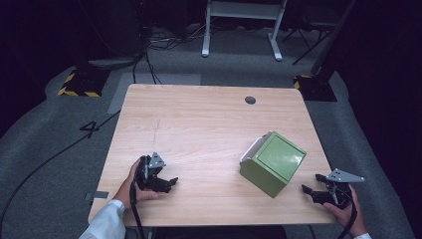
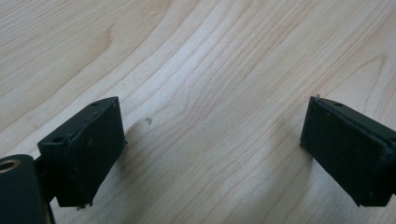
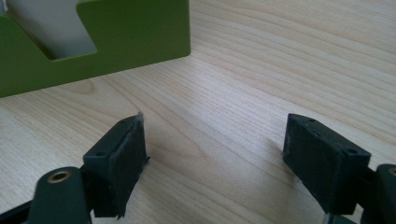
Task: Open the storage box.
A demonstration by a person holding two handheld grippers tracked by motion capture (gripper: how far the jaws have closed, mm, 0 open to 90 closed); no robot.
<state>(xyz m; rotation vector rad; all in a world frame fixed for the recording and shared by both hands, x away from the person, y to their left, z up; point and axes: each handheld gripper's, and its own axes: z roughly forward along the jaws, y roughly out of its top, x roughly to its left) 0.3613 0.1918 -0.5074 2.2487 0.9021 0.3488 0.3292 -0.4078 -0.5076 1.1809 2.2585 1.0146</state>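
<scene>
High view, left to right. The left gripper (image 1: 169, 182) rests low over the near-left part of the pale wooden desk (image 1: 199, 124), held in a hand whose white sleeve (image 1: 107, 223) is cut off by the bottom edge; its cable trails down out of frame beside the sleeve. In the left gripper view the two black jaws stand wide apart over bare wood grain, with nothing between them (image 2: 212, 144); the lower parts of both jaws run out of the picture.

Right of centre sits the green box (image 1: 273, 163), turned at an angle to the desk edges, with a pale insert visible along its upper-left side; what the insert is cannot be made out. The box stands apart from both grippers, nearer the right one.

The right gripper (image 1: 309, 191) lies at the near-right corner of the desk, its grey three-cornered plate on top, its jaws pointing toward the box without touching it; the holding hand is partly cut off at the bottom edge. In the right gripper view the jaws are likewise spread wide and hold nothing (image 3: 215, 144), and the green box (image 3: 135, 35) appears beyond them at upper left, cropped by the top and left edges, with a notch in its wall showing the pale interior.

Beyond the desk the floor is dark, and its cables and stands are hard to distinguish.
</scene>
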